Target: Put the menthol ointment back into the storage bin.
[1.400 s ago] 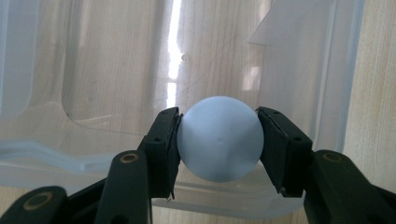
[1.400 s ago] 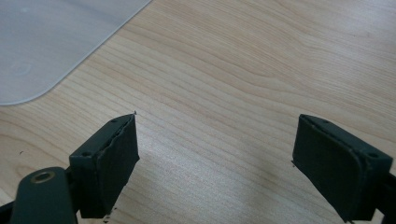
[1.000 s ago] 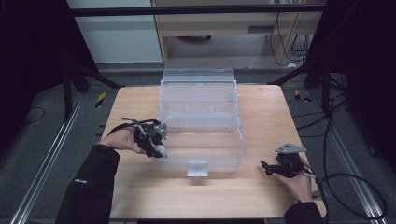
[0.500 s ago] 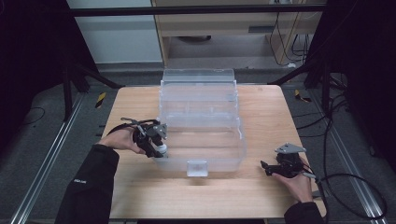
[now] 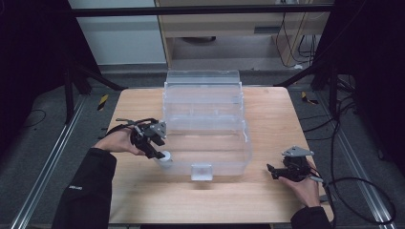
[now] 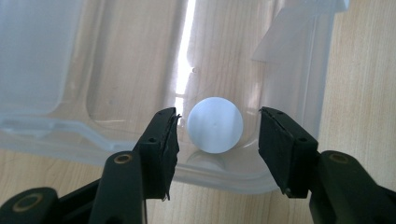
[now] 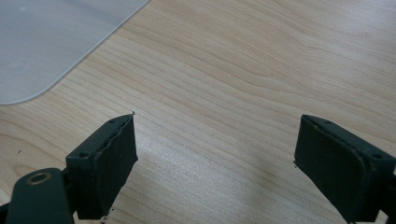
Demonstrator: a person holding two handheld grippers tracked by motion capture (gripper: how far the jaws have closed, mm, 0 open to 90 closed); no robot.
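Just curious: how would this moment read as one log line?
left fingers: just opening, apart from white disc in clear box | right gripper: open, empty

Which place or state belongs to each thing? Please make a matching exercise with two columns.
1. white disc
2. left gripper
3. right gripper
4. clear box

a. over bare wood, nothing between the jaws
b. in the middle of the table
c. inside the box, in its near left corner
d. jaws either side of the disc, not pressing

Pairs: 1-c, 2-d, 3-a, 4-b
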